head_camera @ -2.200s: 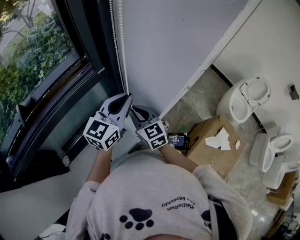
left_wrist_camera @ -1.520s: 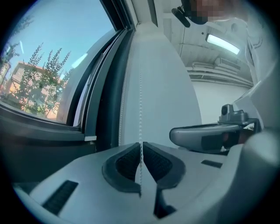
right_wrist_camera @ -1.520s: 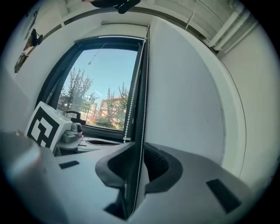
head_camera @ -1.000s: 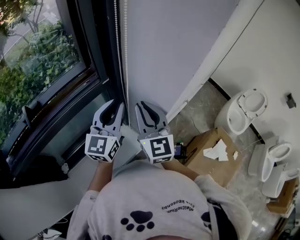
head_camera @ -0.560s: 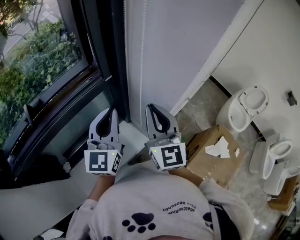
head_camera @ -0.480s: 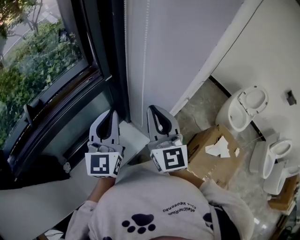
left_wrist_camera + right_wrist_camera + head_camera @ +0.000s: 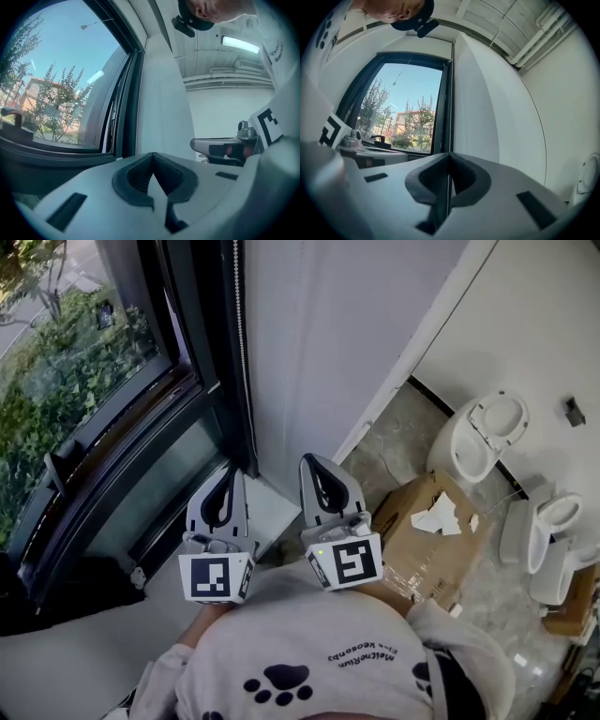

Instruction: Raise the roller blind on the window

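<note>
1. The blind chain (image 7: 450, 93) hangs down the right edge of the window (image 7: 403, 108) frame, beside the pale wall.
2. The right gripper (image 7: 449, 155) has fingers that have just been closing. They now pinch the chain, which runs down between them.
3. The left gripper (image 7: 152, 154), just beside it, has its fingers pressed together, with nothing seen between them.
4. On the floor to the right are a cardboard box (image 7: 422, 531) and a toilet (image 7: 478, 437).

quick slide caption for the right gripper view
Right gripper, jaws just closed on the chain hanging beside the window.
</note>
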A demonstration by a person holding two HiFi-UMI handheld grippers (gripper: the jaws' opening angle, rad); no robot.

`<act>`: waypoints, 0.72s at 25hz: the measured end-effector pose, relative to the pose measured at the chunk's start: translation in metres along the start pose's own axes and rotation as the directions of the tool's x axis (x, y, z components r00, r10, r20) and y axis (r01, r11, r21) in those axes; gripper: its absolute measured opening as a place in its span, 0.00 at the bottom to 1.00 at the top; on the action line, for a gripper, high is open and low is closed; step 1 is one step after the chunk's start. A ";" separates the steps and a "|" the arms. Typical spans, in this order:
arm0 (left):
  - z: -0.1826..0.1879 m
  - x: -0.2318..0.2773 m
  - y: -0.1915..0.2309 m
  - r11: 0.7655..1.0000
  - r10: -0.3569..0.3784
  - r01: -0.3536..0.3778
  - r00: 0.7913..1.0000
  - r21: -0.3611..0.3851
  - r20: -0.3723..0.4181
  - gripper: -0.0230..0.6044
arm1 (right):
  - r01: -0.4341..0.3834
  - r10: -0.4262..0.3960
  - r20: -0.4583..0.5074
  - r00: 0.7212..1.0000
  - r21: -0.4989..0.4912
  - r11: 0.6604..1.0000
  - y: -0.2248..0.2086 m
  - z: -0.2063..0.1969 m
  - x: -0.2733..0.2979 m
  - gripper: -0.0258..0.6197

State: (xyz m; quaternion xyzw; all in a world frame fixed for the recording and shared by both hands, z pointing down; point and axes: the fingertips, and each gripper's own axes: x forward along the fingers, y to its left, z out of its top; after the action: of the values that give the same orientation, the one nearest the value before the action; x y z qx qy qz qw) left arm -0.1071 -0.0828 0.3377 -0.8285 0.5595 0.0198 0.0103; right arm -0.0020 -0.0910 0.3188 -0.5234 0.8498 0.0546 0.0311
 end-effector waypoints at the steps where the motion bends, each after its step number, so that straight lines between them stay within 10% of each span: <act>1: -0.001 -0.001 0.000 1.000 -0.007 0.007 1.000 -0.003 -0.004 0.05 | 0.004 -0.004 -0.007 1.000 0.001 1.000 0.002 -0.001 -0.001 0.05; 18: -0.014 -0.025 0.001 0.997 -0.072 0.072 0.997 -0.014 0.012 0.05 | 0.020 -0.021 -0.017 1.000 -0.027 0.999 0.040 -0.014 -0.014 0.05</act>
State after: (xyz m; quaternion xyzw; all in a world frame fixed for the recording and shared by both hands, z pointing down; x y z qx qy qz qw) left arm -0.1168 -0.0604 0.3528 -0.8481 0.5291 0.0280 0.0083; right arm -0.0315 -0.0627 0.3362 -0.5329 0.8438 0.0611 0.0174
